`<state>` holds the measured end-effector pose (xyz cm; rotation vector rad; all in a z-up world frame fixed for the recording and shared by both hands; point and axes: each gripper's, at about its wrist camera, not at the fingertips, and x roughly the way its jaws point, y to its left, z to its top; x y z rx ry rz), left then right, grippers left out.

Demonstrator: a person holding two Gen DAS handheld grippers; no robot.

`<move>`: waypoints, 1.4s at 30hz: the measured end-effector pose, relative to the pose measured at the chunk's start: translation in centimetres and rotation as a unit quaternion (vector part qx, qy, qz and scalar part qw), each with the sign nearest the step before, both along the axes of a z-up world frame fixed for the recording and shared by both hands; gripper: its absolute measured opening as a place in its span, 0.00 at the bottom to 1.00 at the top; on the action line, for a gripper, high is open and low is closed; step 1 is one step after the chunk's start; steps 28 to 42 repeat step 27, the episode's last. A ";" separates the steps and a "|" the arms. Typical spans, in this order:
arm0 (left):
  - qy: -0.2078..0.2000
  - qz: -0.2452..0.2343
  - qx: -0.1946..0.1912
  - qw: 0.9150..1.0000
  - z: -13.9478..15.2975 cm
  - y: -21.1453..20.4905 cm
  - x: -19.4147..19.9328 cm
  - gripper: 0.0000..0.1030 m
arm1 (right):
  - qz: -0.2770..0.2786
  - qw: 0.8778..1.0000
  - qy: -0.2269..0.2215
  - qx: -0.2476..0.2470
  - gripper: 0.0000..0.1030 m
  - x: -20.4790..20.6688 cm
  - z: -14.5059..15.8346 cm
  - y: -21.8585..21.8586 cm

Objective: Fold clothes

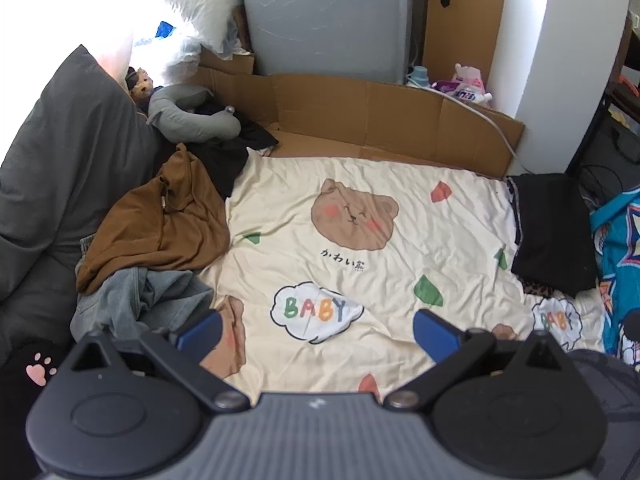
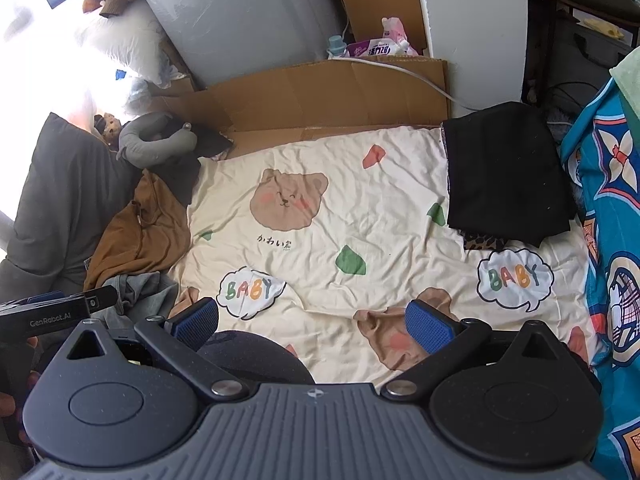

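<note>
— The claws? 
— Left claw (image 1: 316, 330) and right claw (image 2: 312, 322) hover spread apart, empty, over the cream bear-print bedsheet (image 1: 400, 264).

— Progress? 
— A folded black garment (image 2: 504, 184) lies upper right; the crumpled brown top (image 1: 160, 228) and grey-blue jeans (image 1: 140, 300), at left, look unfolded.

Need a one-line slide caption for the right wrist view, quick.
Right gripper, jaws open, above the bear-print sheet; folded black garment at right, unfolded clothes pile at left.
</note>
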<state>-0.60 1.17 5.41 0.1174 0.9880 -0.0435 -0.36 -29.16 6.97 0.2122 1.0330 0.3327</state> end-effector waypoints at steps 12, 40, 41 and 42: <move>0.009 0.000 -0.008 1.000 0.0 0.8 -0.1 1.00 | -0.005 1.000 -0.007 -0.005 1.00 0.0 0.1 -0.3; 0.008 -0.002 -0.004 1.000 0.2 1.1 -0.5 1.00 | 0.000 1.000 -0.013 -0.017 1.00 -0.3 0.2 0.5; 0.008 -0.002 -0.004 1.000 0.2 1.1 -0.5 1.00 | 0.000 1.000 -0.013 -0.017 1.00 -0.3 0.2 0.5; 0.008 -0.002 -0.004 1.000 0.2 1.1 -0.5 1.00 | 0.000 1.000 -0.013 -0.017 1.00 -0.3 0.2 0.5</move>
